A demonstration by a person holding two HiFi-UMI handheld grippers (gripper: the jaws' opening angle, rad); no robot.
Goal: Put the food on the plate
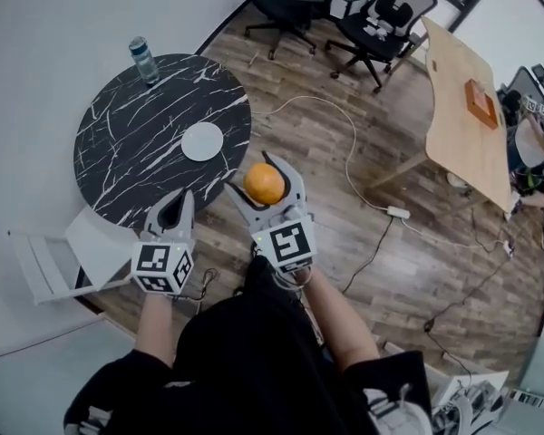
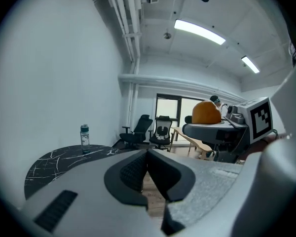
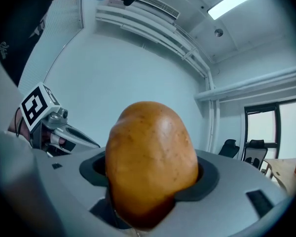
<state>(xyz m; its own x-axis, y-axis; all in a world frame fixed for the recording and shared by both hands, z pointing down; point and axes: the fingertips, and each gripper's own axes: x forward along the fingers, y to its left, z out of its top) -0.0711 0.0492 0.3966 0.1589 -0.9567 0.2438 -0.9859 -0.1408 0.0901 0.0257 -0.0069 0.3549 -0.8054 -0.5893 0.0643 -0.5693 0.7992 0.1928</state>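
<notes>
Orange-brown, smooth-skinned lump of food (image 3: 150, 157), shaped rather like a potato, sits pinched between the two grey jaws of the right gripper (image 1: 264, 179), its longer side standing up out of the pads rather than lying along them. From the head view it hangs over the wooden floor (image 1: 344, 198), just off the near edge of the round black table with white marble veining (image 1: 118, 161). What matters for the coming move is the small white round plate (image 1: 202, 141): it lies ahead of those jaws and off to their left, well inside the tabletop, so I would judge the carry has to go forward and leftward across the table's rim before any lowering. The left gripper (image 1: 174, 208) sits about as near the plate, its tips over the table's near edge, but its jaws are pressed together on nothing, so it has no part in the delivery. A clear bottle (image 1: 144, 59) stands at the table's far side, well away from that path
</notes>
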